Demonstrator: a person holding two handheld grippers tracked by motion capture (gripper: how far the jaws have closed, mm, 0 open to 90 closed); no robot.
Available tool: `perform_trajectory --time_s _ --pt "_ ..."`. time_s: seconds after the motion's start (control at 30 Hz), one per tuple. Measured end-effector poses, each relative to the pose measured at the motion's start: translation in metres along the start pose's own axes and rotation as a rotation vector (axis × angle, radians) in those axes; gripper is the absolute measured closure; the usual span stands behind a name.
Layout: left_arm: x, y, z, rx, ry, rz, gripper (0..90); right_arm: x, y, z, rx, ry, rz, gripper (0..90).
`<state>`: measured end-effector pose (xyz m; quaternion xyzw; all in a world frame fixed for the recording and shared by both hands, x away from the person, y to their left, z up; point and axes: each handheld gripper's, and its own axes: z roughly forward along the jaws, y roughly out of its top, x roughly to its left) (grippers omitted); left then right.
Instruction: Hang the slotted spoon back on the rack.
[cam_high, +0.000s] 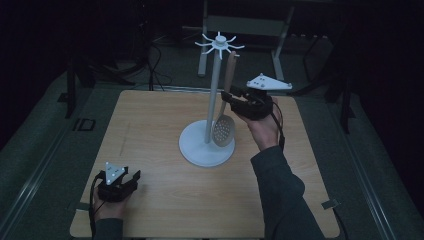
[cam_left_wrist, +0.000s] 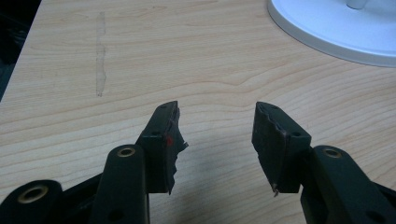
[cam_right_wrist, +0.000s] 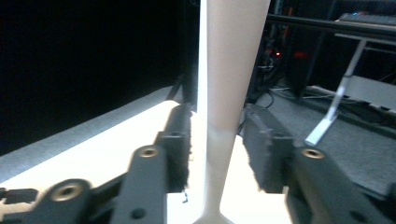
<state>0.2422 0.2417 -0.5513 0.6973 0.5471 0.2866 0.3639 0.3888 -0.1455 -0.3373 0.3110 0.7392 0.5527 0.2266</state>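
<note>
- While the left gripper (cam_high: 131, 181) sits at the near left corner of the table (cam_high: 165, 200), its jaws stand wide with bare wood between them; the left gripper view shows them low over the tabletop (cam_left_wrist: 140, 60).
- White round base (cam_high: 200, 150) of the rack stands mid-table, its edge visible at top right of the left gripper view (cam_left_wrist: 327, 32).
- Rack pole (cam_high: 213, 90) rises upright from the base, hook crown (cam_high: 219, 44) on top.
- Slotted spoon (cam_high: 224, 129) hangs from a hook, bowl down, just beside the pole, its bowl low over the base.
- Right gripper (cam_high: 229, 96) is raised at the spoon's handle (cam_right_wrist: 229, 93); jaws flank the handle, spread apart with gaps on both sides, pads not pressing.
- Right hand (cam_high: 262, 127) holds that gripper, sleeve running back to the near edge.
- Dark floor and stand legs lie beyond the table.
</note>
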Motion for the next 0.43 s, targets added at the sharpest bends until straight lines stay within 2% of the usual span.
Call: perform_trajectory --time_s 0.07,0.13,0.23,0.27,0.43 --pt "0.0 0.0 0.0 0.0 0.0 0.001 51.6 0.001 -0.001 -0.001 -0.002 -0.005 -0.006 55.9" --pt "0.0 0.0 0.0 -0.002 0.004 -0.002 51.6 0.002 -0.003 -0.005 0.009 -0.004 -0.018 48.3" --pt "0.0 0.0 -0.001 -0.004 0.007 -0.005 51.6 0.003 -0.004 -0.006 0.011 -0.01 -0.022 46.5" --pt "0.0 0.0 0.0 -0.003 0.007 -0.003 51.6 0.001 -0.008 -0.011 0.017 -0.018 -0.018 41.0" --pt "0.0 0.0 0.0 -0.003 0.008 -0.001 51.0 -0.006 -0.025 -0.02 0.048 -0.037 -0.002 38.2"
